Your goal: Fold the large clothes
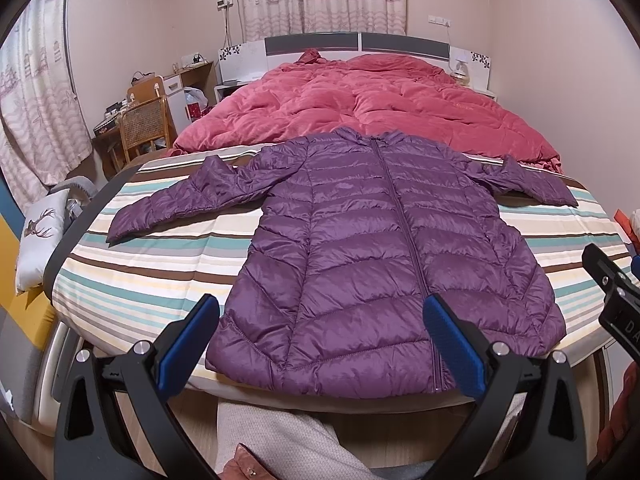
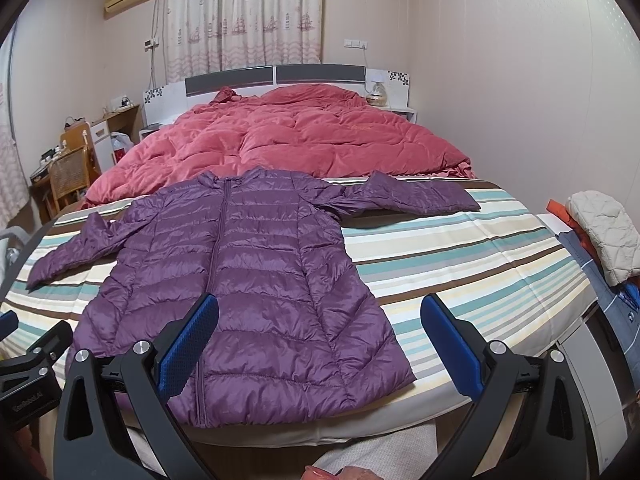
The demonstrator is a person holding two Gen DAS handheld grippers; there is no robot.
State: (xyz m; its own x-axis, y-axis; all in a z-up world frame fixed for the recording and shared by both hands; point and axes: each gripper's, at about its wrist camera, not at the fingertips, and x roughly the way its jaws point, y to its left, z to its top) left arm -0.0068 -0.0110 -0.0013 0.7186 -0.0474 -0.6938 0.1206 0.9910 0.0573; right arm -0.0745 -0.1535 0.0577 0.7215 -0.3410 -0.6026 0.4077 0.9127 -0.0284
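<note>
A purple quilted down jacket [image 1: 384,248] lies face up and zipped on the near part of a bed [image 1: 160,264] with a striped sheet, hem toward the near edge, hood toward the far side, both sleeves spread out to left and right. A crumpled red duvet [image 1: 360,100] covers the far half of the bed, just behind the hood.

The jacket looks light, puffy and soft, with a shiny shell that is probably slippery; it will likely spring back after a fold and slide on itself, so each fold may need pressing flat. Good holds seem to be the sleeve cuffs, to bring the sleeves across the chest, and the hem corners, where stitched edges give the pads something firmer than the air-filled panels.

The left gripper [image 1: 320,344] hangs above the near hem, its jaws spread wide and holding nothing. The right gripper [image 2: 320,344] is likewise released and empty, over the jacket's right hem corner and bare sheet.

The left wrist view shows the left sleeve whole to its cuff, a cushion with a deer print [image 1: 38,236] at the far left, and a wicker chair [image 1: 144,128]. The right wrist view alone shows the right sleeve [image 2: 416,196] fully, lying straight out, and a pile of other clothes [image 2: 600,236] at the right edge of the bed.
</note>
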